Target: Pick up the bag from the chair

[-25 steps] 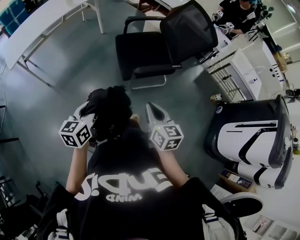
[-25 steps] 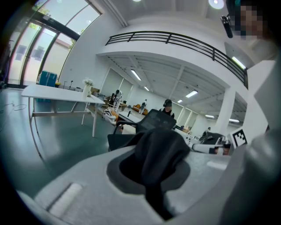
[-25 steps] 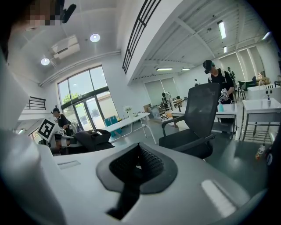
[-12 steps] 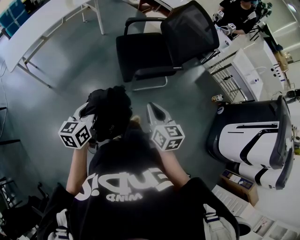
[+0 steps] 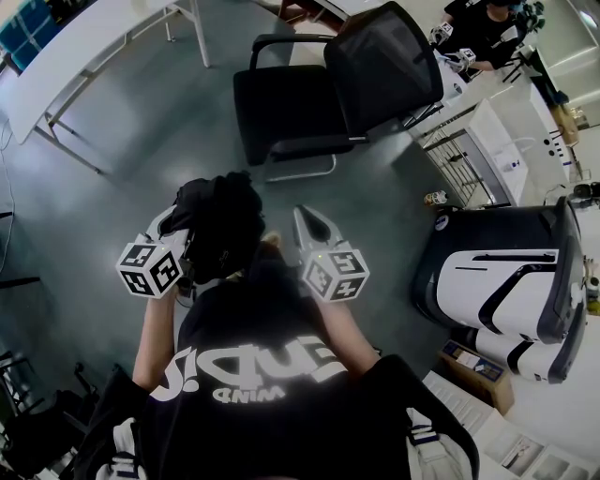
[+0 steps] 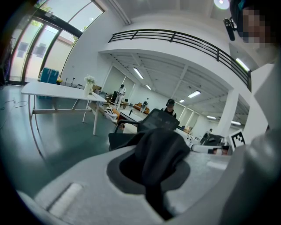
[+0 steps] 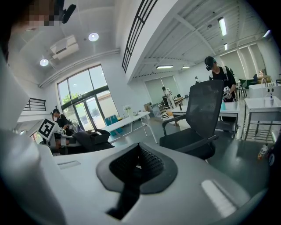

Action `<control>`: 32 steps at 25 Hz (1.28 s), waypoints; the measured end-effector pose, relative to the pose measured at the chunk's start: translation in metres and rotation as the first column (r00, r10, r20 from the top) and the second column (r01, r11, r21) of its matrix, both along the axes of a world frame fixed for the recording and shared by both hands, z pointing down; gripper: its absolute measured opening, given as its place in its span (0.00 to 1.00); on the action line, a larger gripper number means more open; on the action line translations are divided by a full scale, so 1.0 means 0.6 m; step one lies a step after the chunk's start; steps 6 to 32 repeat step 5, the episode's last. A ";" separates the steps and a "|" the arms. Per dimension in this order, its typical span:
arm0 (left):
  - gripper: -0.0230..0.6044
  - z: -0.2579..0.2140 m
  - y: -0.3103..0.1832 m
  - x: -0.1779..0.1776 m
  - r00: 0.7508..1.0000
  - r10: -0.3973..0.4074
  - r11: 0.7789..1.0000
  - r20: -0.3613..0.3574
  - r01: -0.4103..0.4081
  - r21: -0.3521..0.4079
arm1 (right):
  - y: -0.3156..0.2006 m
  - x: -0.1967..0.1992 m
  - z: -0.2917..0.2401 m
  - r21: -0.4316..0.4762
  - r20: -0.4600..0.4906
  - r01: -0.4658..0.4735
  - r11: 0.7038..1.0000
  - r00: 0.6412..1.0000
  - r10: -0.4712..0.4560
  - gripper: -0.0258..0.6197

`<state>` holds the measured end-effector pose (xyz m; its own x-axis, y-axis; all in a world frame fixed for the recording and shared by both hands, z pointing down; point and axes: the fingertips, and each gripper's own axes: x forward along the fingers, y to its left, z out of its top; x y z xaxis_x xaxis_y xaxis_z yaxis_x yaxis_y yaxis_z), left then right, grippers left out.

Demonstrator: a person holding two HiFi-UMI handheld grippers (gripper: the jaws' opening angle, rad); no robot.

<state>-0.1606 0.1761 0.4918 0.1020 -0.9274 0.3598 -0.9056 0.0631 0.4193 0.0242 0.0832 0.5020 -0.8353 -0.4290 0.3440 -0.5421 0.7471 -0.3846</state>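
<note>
Black fabric of the bag [image 5: 225, 225] bunched up between the jaws of the left hand-held gripper [image 6: 154, 193], which were closed on it. In the left gripper view the cloth rose out of the dark pads and hid most of the gap between them. From the head view the bag hung in front of the person's chest, off the chair [image 5: 300, 103] and well apart from it, covering the front of the left hand-held gripper so that mainly its marker cube [image 5: 150, 265] showed.

The right hand-held gripper [image 5: 311, 221] was held just beside the bag, at about the same height. Its jaws were pressed together with nothing between them, the ribbed pads meeting in a thin line in its own view.

The black office chair stood ahead on the grey floor [image 5: 141, 141], its seat bare and its mesh backrest [image 5: 384, 61] turned toward the right. A long white desk [image 5: 84, 37] ran along the upper left, and another person [image 5: 478, 28] in dark clothes stood beyond the chair at the upper right.
</note>
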 end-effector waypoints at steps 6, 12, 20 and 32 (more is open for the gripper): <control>0.08 0.004 -0.017 -0.007 1.000 -0.003 1.000 -0.008 0.003 -0.003 | -0.019 -0.008 0.005 -0.005 -0.002 0.003 1.000 1.000 -0.003 0.04; 0.08 0.004 -0.017 -0.007 1.000 -0.003 1.000 -0.008 0.003 -0.003 | -0.019 -0.008 0.005 -0.005 -0.002 0.003 1.000 1.000 -0.003 0.04; 0.08 0.004 -0.017 -0.007 1.000 -0.003 1.000 -0.008 0.003 -0.003 | -0.019 -0.008 0.005 -0.005 -0.002 0.003 1.000 1.000 -0.003 0.04; 0.08 0.004 -0.017 -0.007 1.000 -0.003 1.000 -0.008 0.003 -0.003 | -0.019 -0.008 0.005 -0.005 -0.002 0.003 1.000 1.000 -0.003 0.04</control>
